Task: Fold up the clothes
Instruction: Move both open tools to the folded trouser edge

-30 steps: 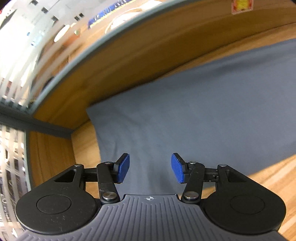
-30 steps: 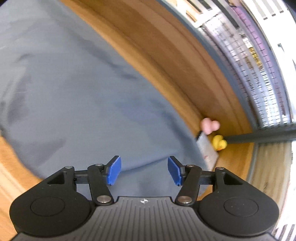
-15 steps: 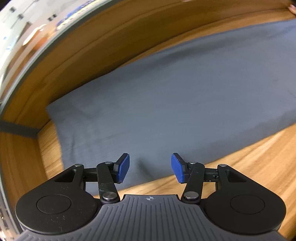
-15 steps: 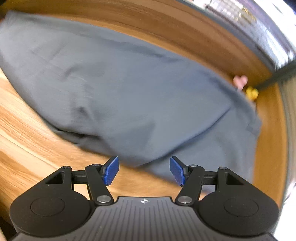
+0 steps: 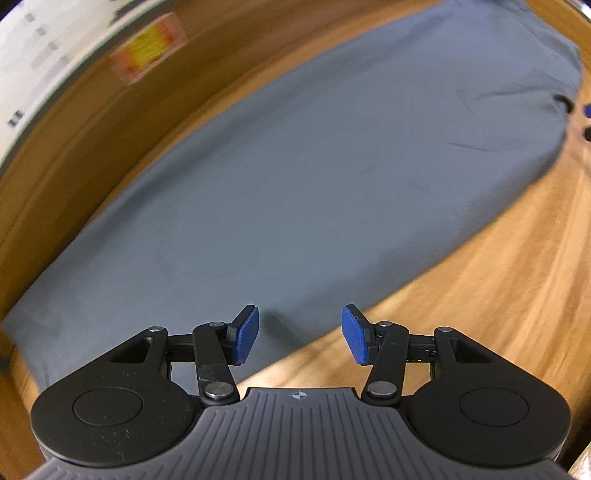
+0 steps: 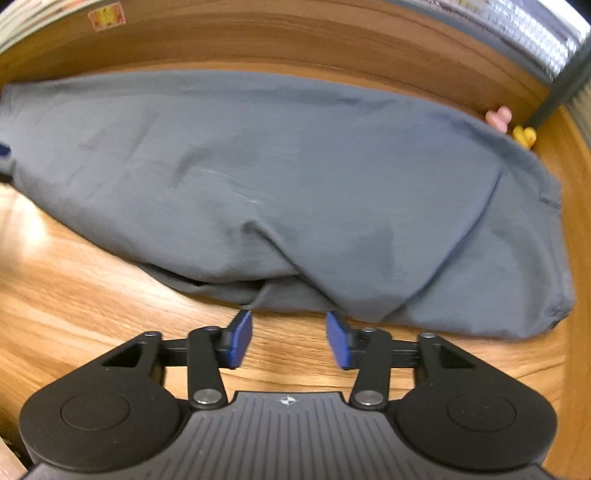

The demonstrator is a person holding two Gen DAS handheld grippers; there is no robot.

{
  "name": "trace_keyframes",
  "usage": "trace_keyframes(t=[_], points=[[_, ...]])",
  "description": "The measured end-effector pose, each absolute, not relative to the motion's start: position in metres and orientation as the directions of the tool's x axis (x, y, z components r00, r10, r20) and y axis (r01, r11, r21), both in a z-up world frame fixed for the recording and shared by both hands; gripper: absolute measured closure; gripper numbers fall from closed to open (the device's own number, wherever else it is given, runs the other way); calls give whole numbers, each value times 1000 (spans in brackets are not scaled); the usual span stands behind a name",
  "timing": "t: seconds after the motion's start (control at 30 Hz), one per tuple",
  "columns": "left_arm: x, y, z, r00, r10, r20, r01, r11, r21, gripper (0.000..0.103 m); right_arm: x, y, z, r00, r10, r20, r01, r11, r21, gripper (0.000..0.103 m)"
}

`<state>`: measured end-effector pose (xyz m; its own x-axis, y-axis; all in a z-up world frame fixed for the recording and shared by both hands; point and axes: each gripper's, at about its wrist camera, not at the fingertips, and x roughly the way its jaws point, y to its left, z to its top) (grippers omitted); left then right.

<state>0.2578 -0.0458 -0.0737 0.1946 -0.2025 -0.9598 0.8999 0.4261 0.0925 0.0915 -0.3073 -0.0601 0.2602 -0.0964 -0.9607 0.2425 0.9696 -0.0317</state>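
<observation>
We see red-yellow label [image 6: 106,16] upper left, unreadable | grey garment [image 6: 295,184] on surface [image 6: 92,295] | left tongs [image 5: 300,339] spread, empty | right tongs [image 6: 289,339] just narrowing, still empty

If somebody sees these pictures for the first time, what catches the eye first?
A large grey cloth garment spreads across the wooden table, its near edge bunched. The open right gripper, whose jaws have just been closing, sits at that edge; a small yellow duck toy stands behind.
</observation>
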Motion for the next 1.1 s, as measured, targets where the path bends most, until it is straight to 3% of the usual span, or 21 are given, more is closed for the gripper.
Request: trace_keyframes(t=[0.17, 0.27, 0.5, 0.53, 0.6, 0.63, 0.8, 0.9, 0.97, 1.03, 1.1], points=[[241, -68, -75, 184, -226, -957, 915, 395, 83, 50, 98, -301, -67, 276, -77, -958, 248, 969, -6, 55], [231, -84, -75, 189, -250, -949, 921, 380, 83, 50, 102, -301, -71, 287, -75, -955, 258, 966, 2, 65], [187, -136, -66, 177, -311, -934, 944, 321, 72, 50, 108, -301, -81, 301, -112, -947, 275, 961, -26, 66], [181, -147, -66, 168, -315, -934, 948, 310, 66, 50, 108, -302, -82, 303, -112, -946, 278, 960, -25, 68], [174, -156, -69, 158, -321, -934, 955, 290, 62, 50, 106, -305, -85, 306, -112, -945, 283, 959, -22, 87], [172, -163, -71, 152, -325, -934, 959, 276, 61, 50, 105, -306, -86, 308, -111, -945, 285, 958, -20, 91], [160, -188, -76, 147, -318, -937, 970, 234, 73, 50, 97, -311, -83, 334, -99, -937, 302, 953, 7, 100], [157, -198, -81, 165, -305, -938, 968, 233, 95, 51, 90, -312, -79, 351, -93, -932, 305, 952, 20, 101], [158, -203, -84, 182, -301, -936, 965, 240, 110, 63, 83, -310, -75, 364, -97, -926, 297, 955, 17, 101], [163, -203, -83, 203, -300, -932, 957, 262, 124, 82, 76, -309, -72, 372, -97, -923, 297, 955, 19, 101], [168, -202, -81, 214, -303, -929, 951, 281, 128, 88, 69, -308, -73, 372, -97, -923, 296, 955, 19, 102]])
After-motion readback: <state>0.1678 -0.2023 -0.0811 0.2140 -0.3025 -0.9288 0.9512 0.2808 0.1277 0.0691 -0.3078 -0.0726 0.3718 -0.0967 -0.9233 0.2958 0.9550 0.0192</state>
